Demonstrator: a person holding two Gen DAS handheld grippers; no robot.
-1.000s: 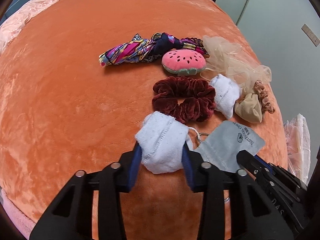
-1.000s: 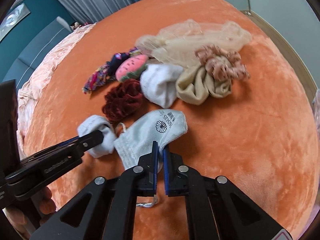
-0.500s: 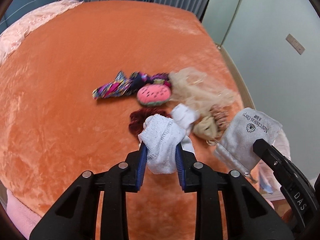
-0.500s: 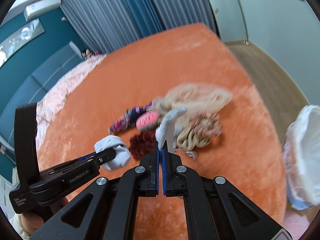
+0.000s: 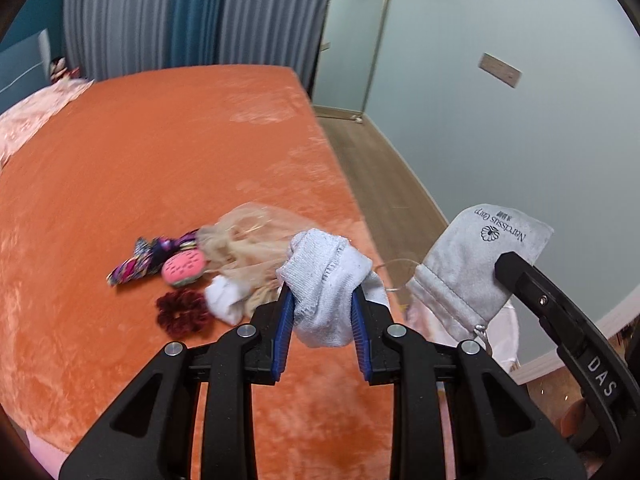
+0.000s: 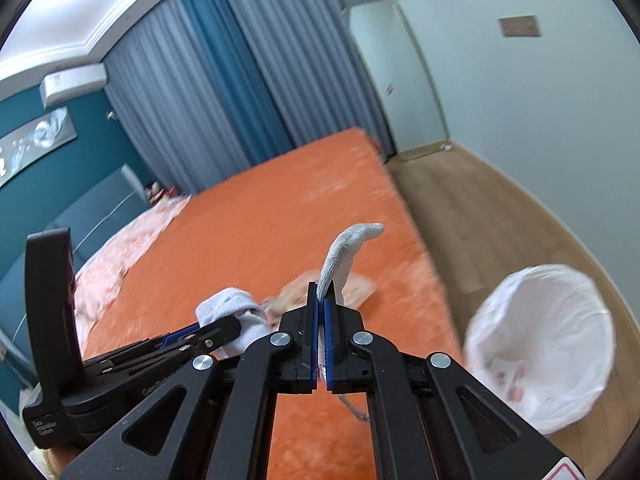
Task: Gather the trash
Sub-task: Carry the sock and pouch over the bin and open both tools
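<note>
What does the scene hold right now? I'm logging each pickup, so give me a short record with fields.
left gripper: shut on the white sock, lifted off the bed
right gripper: shut on the grey pouch, lifted off the bed
bed: orange cover; dark red scrunchie, pink watermelon toy, patterned cloth, beige mesh fabric and another white sock lie on it
bin: white liner, on the floor beside the bed

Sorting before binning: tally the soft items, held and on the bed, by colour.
White terry socks: 2
Grey drawstring fabric pouch: 1
Dark red velvet scrunchie: 1
Pink watermelon plush: 1
Multicoloured patterned cloth: 1
Beige sheer fabric: 1
Total: 7
</note>
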